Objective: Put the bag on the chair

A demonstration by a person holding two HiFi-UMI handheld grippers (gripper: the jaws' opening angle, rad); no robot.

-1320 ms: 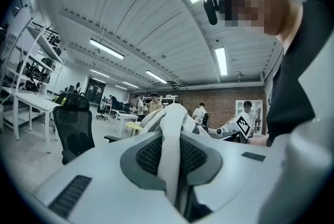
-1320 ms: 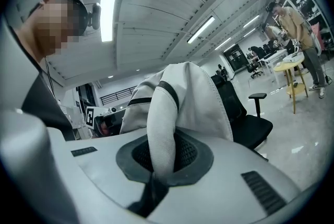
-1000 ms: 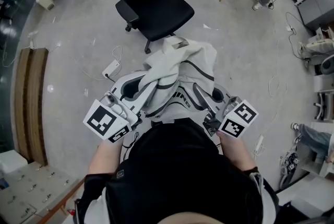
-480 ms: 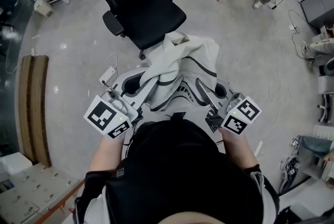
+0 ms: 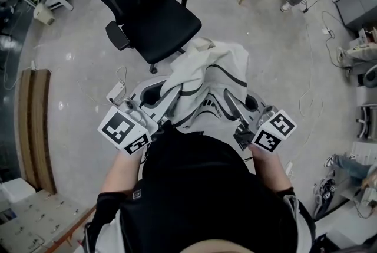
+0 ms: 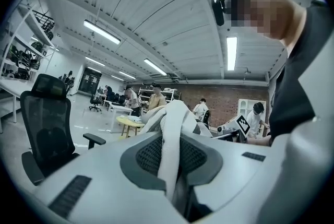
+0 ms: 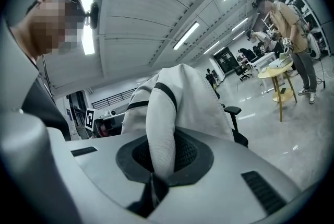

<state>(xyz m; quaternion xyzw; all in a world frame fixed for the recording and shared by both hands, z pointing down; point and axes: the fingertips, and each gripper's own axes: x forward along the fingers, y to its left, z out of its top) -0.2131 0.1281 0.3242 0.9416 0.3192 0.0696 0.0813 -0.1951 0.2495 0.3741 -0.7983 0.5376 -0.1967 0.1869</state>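
Over the floor, the head view shows the bag slung between the left tool and right tool, just short of the chair and not on it. The left gripper view has its tool pressed together on a pale fold of the bag, with the chair at left. The right gripper view has its tool pinching another fold.
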